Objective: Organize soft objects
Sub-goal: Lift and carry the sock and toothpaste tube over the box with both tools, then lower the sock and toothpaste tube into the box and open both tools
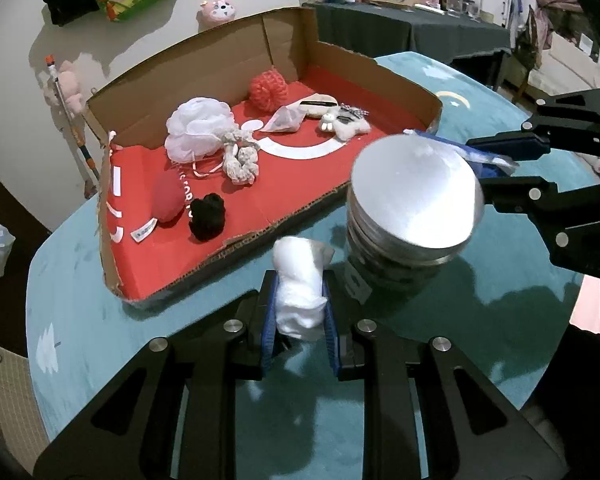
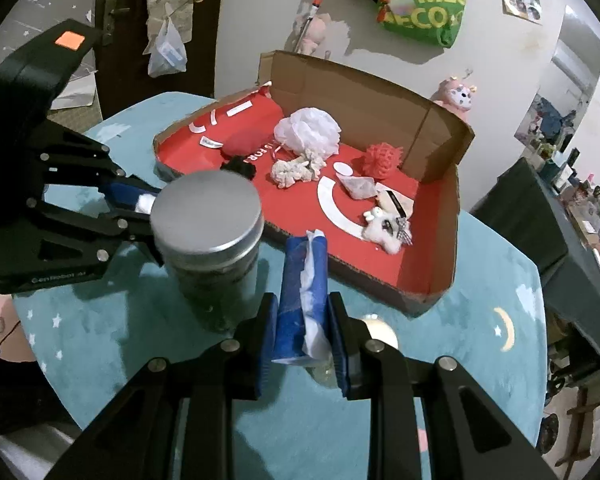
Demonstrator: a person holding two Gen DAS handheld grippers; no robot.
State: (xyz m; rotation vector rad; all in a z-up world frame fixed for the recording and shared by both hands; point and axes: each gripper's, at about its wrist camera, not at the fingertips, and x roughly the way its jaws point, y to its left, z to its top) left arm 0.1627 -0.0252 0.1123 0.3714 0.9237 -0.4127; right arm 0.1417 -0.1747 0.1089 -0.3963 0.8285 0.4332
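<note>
We take the cardboard box, red inside and open on the near side, as our landmark on the teal table. Our left gripper has its jaws clamped on a white soft bundle, held just in front of the box's near edge. Our right gripper has its jaws clamped on a blue tissue pack with white tissue spilling from its slit, also just in front of the box and beside the lidded metal jar.

Inside the box lie a white mesh pouf, a red mesh pouf, a knotted rope toy, a red pouch, a black fuzzy ball and a small plush rabbit.

We judge both held things light and squashy. The bundle will yield and could slip if taken by a loose fold, so a grip across its thick middle suits it. The pack's film looks slick; holding across its flat faces, away from the loose tissue, seems safest.
</note>
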